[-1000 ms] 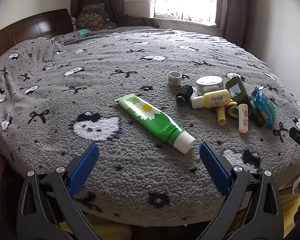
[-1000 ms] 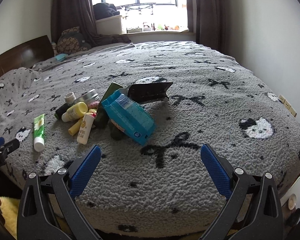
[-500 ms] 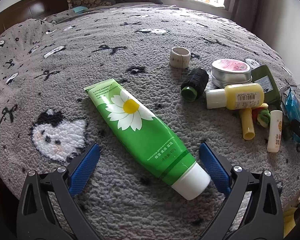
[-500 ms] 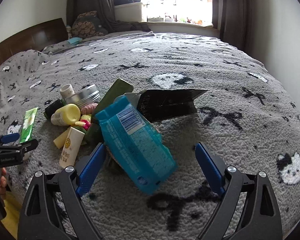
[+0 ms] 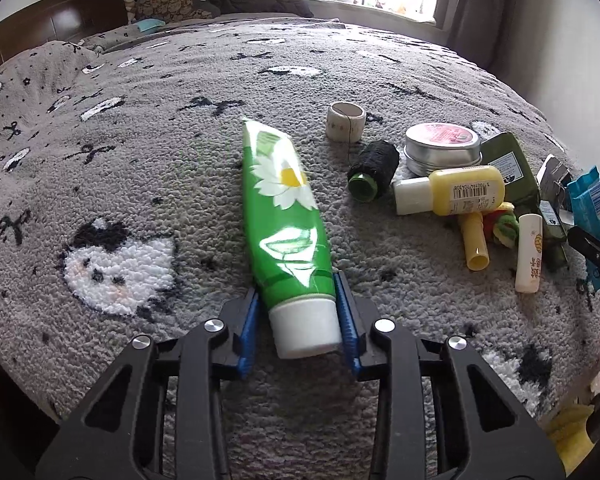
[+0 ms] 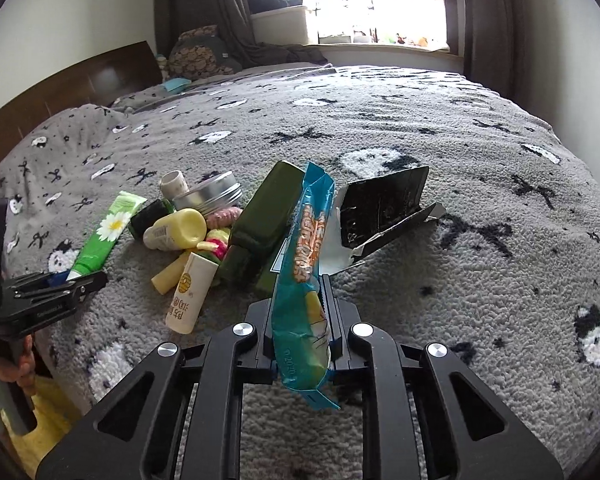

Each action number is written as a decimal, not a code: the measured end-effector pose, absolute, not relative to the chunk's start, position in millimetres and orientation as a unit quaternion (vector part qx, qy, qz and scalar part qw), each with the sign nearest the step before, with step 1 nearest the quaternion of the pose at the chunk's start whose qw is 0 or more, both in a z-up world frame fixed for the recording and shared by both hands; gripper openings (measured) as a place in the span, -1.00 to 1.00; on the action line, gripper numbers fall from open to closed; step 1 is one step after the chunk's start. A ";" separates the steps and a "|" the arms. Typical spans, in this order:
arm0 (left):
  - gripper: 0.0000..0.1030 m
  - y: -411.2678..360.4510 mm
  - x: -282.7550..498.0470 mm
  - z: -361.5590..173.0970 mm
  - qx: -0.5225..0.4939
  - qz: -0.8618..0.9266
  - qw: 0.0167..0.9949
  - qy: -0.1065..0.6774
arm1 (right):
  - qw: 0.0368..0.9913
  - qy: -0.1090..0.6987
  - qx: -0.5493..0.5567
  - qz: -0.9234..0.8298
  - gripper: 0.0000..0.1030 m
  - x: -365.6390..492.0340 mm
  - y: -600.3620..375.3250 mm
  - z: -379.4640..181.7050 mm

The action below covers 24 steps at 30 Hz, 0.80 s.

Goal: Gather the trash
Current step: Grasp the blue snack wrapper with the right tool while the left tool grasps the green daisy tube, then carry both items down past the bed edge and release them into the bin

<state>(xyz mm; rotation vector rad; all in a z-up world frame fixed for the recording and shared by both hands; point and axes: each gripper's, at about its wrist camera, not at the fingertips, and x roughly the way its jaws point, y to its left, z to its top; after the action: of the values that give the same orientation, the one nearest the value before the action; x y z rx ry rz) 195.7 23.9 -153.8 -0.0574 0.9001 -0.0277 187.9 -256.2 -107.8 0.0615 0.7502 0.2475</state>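
Two grips. Left gripper (image 5: 300, 312) pinches glossy green tube (image 5: 286, 216) at its white cap, tube flat on fuzzy grey blanket (image 5: 140, 160). Right gripper (image 6: 298, 332) clamps crinkly blue wrapper (image 6: 304, 280), upright beside boxy green bottle (image 6: 260, 224).

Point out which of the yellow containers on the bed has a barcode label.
The squat yellow bottle with the white cap; the slim yellow tube beside it shows none.

My left gripper (image 5: 298, 300) is clamped on the green tube (image 5: 284, 208), my right gripper (image 6: 300, 312) pinching the blue wrapper (image 6: 304, 280).
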 end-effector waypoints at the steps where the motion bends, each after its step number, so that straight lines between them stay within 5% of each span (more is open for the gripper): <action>1: -0.41 25.5 194.6 -153.2 -0.030 -0.017 0.900 0.434 | 0.923 0.365 0.031 0.120 -0.68 184.7 -256.7 -106.7; 24: -0.42 -0.1 71.4 -78.2 0.006 -0.080 0.940 0.332 | 0.945 0.297 0.020 0.137 -0.72 68.5 -241.7 -53.9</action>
<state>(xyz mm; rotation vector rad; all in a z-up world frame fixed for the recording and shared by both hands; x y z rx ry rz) 71.4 -0.1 -78.2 0.0120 0.6771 -0.1633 68.5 -241.7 -53.9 0.0401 0.6054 0.2795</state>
